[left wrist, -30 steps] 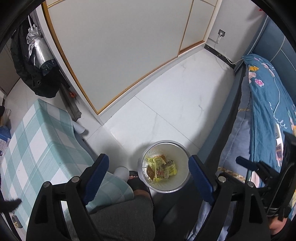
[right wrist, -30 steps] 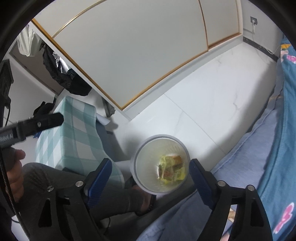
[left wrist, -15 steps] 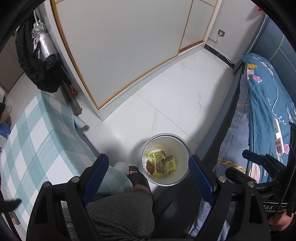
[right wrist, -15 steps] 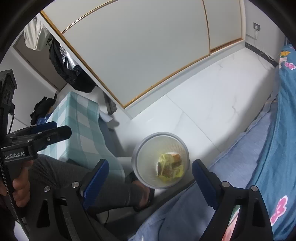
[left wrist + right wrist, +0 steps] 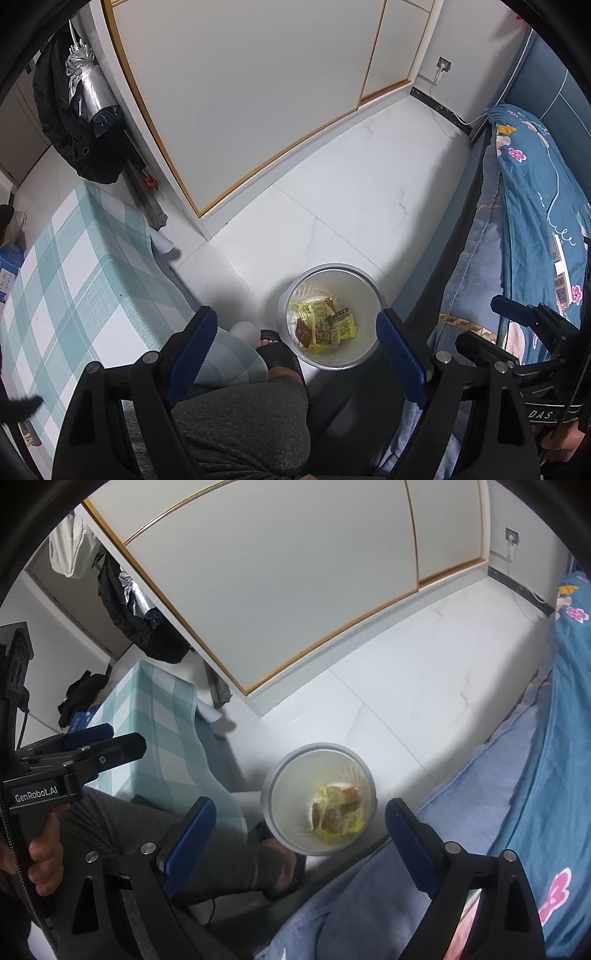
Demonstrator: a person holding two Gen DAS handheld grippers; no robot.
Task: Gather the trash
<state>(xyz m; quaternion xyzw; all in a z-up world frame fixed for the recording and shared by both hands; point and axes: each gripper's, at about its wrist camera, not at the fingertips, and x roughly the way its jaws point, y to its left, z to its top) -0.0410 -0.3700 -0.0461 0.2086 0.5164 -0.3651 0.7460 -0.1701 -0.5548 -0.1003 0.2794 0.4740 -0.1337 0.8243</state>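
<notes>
A round white bin (image 5: pixel 364 295) stands on the tiled floor between the bed and a person's foot. Yellow and brown snack wrappers (image 5: pixel 325 326) lie in its bottom. My left gripper (image 5: pixel 295 319) hangs high above the bin, its blue pads wide apart with nothing between them. In the right wrist view the bin (image 5: pixel 291 812) and the wrappers (image 5: pixel 338 810) sit below my right gripper (image 5: pixel 301 808), which is open and empty too. The left gripper (image 5: pixel 107 742) also shows at the left edge of that view, held by a hand.
A table with a green checked cloth (image 5: pixel 74 295) stands at the left. A bed with a blue floral quilt (image 5: pixel 535 221) is at the right. The person's grey-trousered leg (image 5: pixel 240 424) and sandalled foot (image 5: pixel 273 345) are beside the bin. White sliding doors (image 5: pixel 258 92) and a hanging dark jacket (image 5: pixel 74 147) are behind.
The right gripper's jaws stand a little wider than a second ago. Both views have shifted slightly. The wrappers lie in the bin as before.
</notes>
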